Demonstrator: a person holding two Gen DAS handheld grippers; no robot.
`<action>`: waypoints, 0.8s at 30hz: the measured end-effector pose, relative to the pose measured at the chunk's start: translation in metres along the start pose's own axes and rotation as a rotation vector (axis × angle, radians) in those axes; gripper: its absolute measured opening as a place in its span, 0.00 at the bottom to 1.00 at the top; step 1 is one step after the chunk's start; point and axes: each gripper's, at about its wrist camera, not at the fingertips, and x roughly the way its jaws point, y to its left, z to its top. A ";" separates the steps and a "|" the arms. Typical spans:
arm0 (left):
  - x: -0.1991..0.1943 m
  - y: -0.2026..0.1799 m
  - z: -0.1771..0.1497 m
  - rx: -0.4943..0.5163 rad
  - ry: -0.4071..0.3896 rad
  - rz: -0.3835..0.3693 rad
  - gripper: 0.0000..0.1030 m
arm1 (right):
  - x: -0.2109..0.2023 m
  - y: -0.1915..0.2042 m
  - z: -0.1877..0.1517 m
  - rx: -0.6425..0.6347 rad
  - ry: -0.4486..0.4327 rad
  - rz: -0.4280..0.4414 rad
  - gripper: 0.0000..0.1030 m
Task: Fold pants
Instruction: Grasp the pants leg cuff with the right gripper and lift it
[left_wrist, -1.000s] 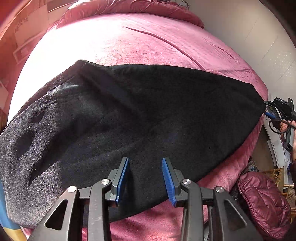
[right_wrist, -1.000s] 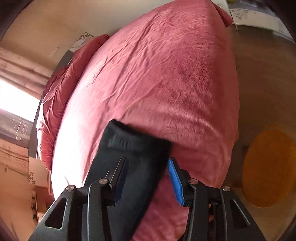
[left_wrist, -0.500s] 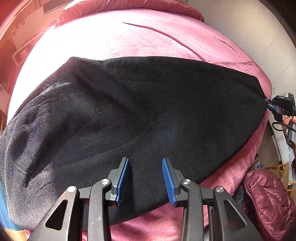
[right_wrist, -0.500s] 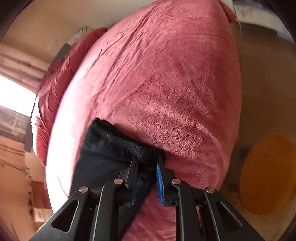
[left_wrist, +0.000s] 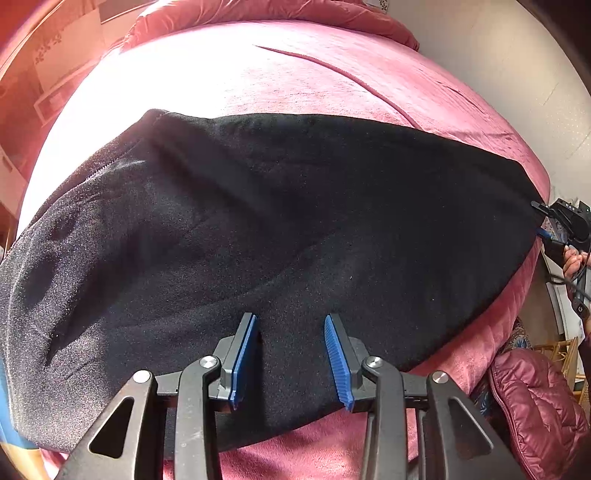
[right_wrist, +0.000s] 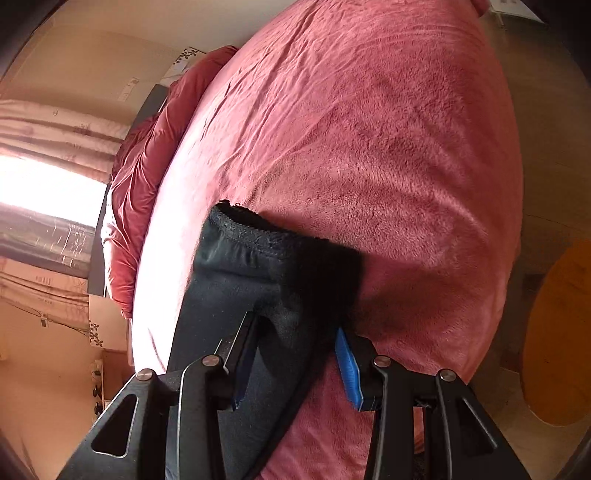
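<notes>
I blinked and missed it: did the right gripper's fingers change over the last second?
Yes. The right gripper had pinched shut on the black pants half a second ago; now its jaws are spread open again, with the cuff lying loose between them on the pink blanket.

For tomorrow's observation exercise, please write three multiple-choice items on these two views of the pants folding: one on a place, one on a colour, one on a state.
1. Where do the black fleece pants lie?
A. on the pink plush bed cover
B. on a wooden chair
C. on the floor

2. What colour are the ribbed pads on the left gripper?
A. red
B. blue
C. white

3. How does the right gripper stand?
A. shut with nothing between the pads
B. out of view
C. open, with the pants cuff between its fingers

Answers:
1 A, the pants spread flat over the cover.
2 B, both pads show blue.
3 C, the pads stand apart around the cuff.
</notes>
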 end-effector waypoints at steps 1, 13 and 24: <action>0.000 -0.002 -0.001 0.003 -0.002 0.003 0.37 | 0.002 -0.003 0.003 0.017 0.000 0.014 0.41; 0.000 -0.003 -0.012 -0.016 -0.018 -0.011 0.39 | 0.005 0.012 0.003 -0.030 0.009 -0.044 0.26; -0.001 0.018 -0.016 -0.020 -0.022 -0.034 0.39 | 0.003 0.033 0.006 -0.073 0.014 -0.109 0.22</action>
